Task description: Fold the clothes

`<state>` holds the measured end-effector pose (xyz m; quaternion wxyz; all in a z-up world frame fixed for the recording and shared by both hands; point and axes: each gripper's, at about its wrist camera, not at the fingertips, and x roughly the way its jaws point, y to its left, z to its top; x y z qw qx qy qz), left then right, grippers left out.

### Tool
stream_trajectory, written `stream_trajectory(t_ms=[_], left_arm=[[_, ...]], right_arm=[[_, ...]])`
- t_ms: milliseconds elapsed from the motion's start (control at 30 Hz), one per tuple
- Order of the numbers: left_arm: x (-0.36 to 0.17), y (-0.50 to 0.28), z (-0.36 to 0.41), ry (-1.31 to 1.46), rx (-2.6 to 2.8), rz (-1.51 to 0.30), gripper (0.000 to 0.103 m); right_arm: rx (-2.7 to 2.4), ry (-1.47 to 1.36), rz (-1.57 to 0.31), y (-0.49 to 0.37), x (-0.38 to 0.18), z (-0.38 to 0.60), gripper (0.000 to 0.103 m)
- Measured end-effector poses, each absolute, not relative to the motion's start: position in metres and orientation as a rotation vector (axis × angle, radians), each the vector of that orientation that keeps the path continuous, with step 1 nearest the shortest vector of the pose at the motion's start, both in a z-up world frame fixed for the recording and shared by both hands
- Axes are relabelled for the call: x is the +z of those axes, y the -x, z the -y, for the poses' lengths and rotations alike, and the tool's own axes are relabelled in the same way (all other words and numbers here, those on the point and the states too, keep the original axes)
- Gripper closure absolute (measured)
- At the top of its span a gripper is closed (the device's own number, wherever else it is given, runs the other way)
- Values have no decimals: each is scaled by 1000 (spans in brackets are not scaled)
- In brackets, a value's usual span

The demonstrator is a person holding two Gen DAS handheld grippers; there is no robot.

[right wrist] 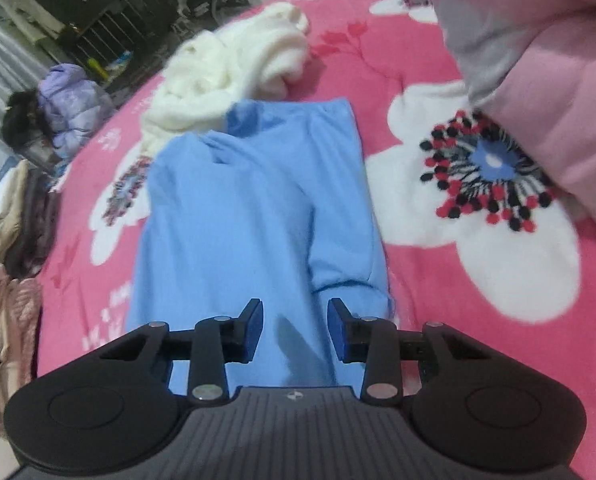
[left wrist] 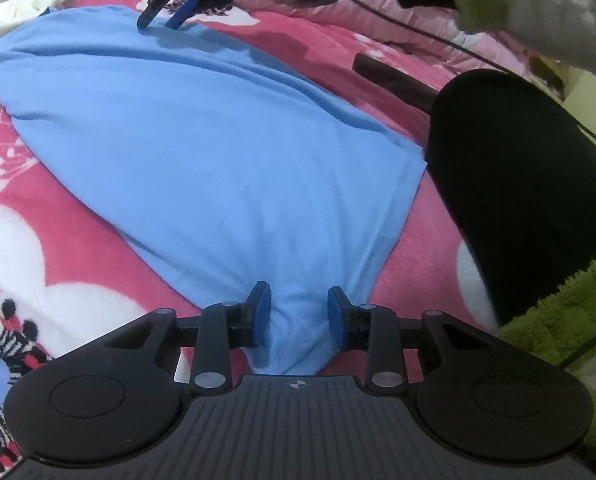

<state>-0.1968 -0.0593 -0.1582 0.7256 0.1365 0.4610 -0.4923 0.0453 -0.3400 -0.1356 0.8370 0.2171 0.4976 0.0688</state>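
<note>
A light blue garment (left wrist: 201, 132) lies partly folded on a pink flowered blanket (left wrist: 37, 216). My left gripper (left wrist: 299, 318) is open, with a bunched corner of the blue cloth between its pads, not pinched. The right gripper (left wrist: 165, 16) shows at the far end of the garment in the left wrist view, open, tips touching the cloth. In the right wrist view the garment (right wrist: 249, 208) stretches away and my right gripper (right wrist: 295, 330) is open just above it.
A white fluffy garment (right wrist: 233, 68) lies at the far end of the blue one. A pink quilt (right wrist: 546, 60) is bunched at the right. Folded clothes (right wrist: 5, 240) are stacked at the bed's left edge. The person's black-clad leg (left wrist: 530, 192) is at the right.
</note>
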Motion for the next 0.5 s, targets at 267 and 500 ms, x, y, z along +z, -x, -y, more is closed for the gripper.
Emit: stream_trajectory(t_ms=[267,500], left_arm=[[-158,196,59,-305,-1101,-1018,71],[-157,197,62,-322,-1102,-1013,71]], right_arm=[[182,-424,-969,-35,-128,341,99],[112,-379,-936,-33,-126,356,99]])
